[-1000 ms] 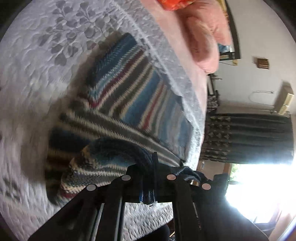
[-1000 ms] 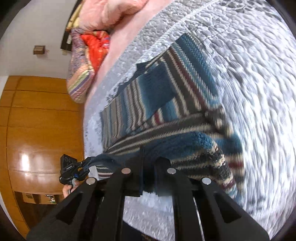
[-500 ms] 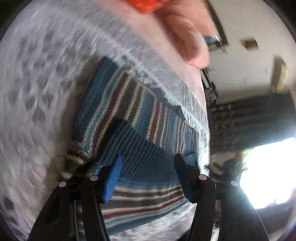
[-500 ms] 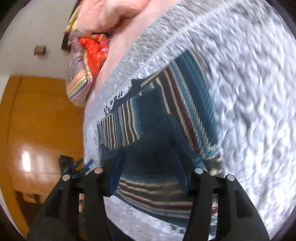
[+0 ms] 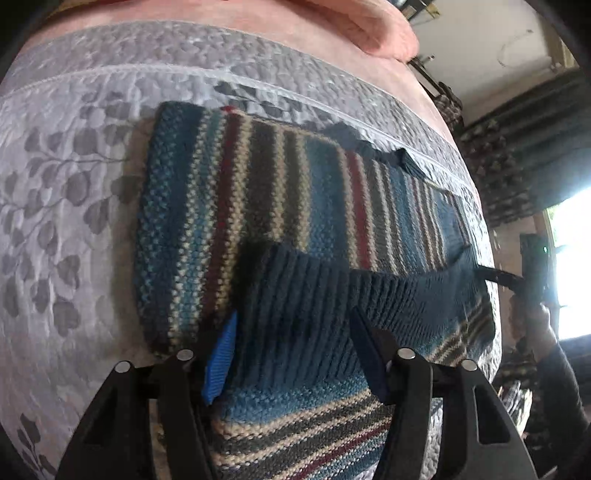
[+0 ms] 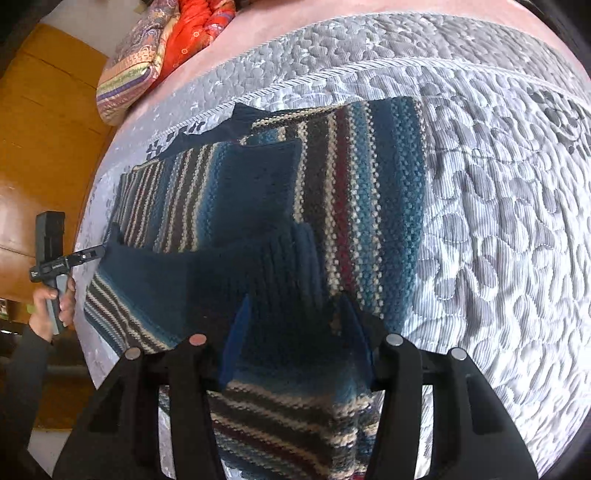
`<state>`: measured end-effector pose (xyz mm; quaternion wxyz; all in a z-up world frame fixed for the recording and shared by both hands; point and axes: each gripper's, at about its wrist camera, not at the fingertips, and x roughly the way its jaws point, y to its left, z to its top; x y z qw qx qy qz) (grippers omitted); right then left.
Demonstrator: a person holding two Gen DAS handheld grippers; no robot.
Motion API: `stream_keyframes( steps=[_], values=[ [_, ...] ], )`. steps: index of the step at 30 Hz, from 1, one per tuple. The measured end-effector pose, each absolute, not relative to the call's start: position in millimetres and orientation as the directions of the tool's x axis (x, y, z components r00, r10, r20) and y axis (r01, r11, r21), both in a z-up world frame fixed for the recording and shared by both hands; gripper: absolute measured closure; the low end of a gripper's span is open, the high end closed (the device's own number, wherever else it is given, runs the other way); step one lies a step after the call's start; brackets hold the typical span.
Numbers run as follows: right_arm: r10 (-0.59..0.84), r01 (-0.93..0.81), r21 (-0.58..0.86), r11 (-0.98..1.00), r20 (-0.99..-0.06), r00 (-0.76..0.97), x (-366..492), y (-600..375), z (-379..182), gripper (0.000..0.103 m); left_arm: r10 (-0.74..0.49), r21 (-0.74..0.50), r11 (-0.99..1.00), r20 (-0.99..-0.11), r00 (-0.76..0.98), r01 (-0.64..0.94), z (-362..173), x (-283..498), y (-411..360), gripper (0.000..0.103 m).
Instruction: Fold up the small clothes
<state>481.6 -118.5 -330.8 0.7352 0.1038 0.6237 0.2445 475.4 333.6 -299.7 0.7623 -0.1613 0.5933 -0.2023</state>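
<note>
A bed fills most of both views, spread with a grey quilted coverlet point(image 5: 74, 192) stitched with leaf shapes, over a pink sheet point(image 6: 332, 22) that shows along its far edge. A patterned cushion point(image 6: 129, 74) and a red-orange one point(image 6: 199, 26) lie at the bed's far left corner, in front of glossy wooden panelling point(image 6: 33, 147). Off the right edge stand a white wall point(image 5: 480, 48), dark patterned curtains point(image 5: 517, 147) and a window point(image 5: 572, 258) blown out with daylight.

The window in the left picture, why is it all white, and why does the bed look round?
Left wrist view: the window is blown out by daylight, nothing shows through. Both views: the fisheye lens bulges the quilt into a dome. The striped sweater stays sharp; the quilt edges smear slightly.
</note>
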Motion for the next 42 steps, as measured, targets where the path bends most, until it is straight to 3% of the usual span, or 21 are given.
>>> stream_keyframes(
  steps=[1,3,4,6,17,24,30,42],
  values=[
    [0.496,-0.233,0.464,0.855,-0.862,0.103,480.8,-116.9,-330.1,0.062,-0.5,-0.483,0.866,-0.839,0.214,0.129,-298.8,473.6,331.7,0.047],
    [0.488,-0.252,0.451,0.856,-0.867,0.105,476.6,-116.5,-328.0,0.08,-0.493,-0.475,0.87,-0.846,0.205,0.132,-300.0,471.0,329.2,0.081],
    [0.476,-0.263,0.435,0.861,-0.872,0.116,472.3,-118.0,-325.1,0.088,-0.482,-0.464,0.876,-0.851,0.21,0.129,-300.5,470.0,329.7,0.083],
    [0.477,-0.268,0.431,0.862,-0.869,0.136,467.7,-119.6,-320.8,0.093,-0.486,-0.47,0.874,-0.842,0.233,0.124,-299.0,467.0,334.2,0.093],
    [0.501,-0.312,0.408,0.858,-0.799,0.332,450.8,-132.0,-237.1,0.096,-0.541,-0.499,0.838,-0.713,0.447,0.22,-207.9,447.9,341.2,0.095],
    [0.452,-0.288,0.353,0.89,-0.765,0.458,510.5,-134.3,-191.2,0.096,-0.496,-0.455,0.864,-0.689,0.529,0.217,-159.5,509.9,352.5,0.096],
    [0.394,-0.243,0.314,0.918,-0.798,0.455,562.7,-126.4,-204.7,0.096,-0.435,-0.426,0.893,-0.74,0.513,0.143,-181.3,571.6,353.1,0.096],
    [0.279,-0.147,0.242,0.959,-0.89,0.36,626.3,-112.3,-291.9,0.096,-0.365,-0.387,0.922,-0.844,0.392,0.023,-271.0,641.3,345.7,0.096]
  ],
)
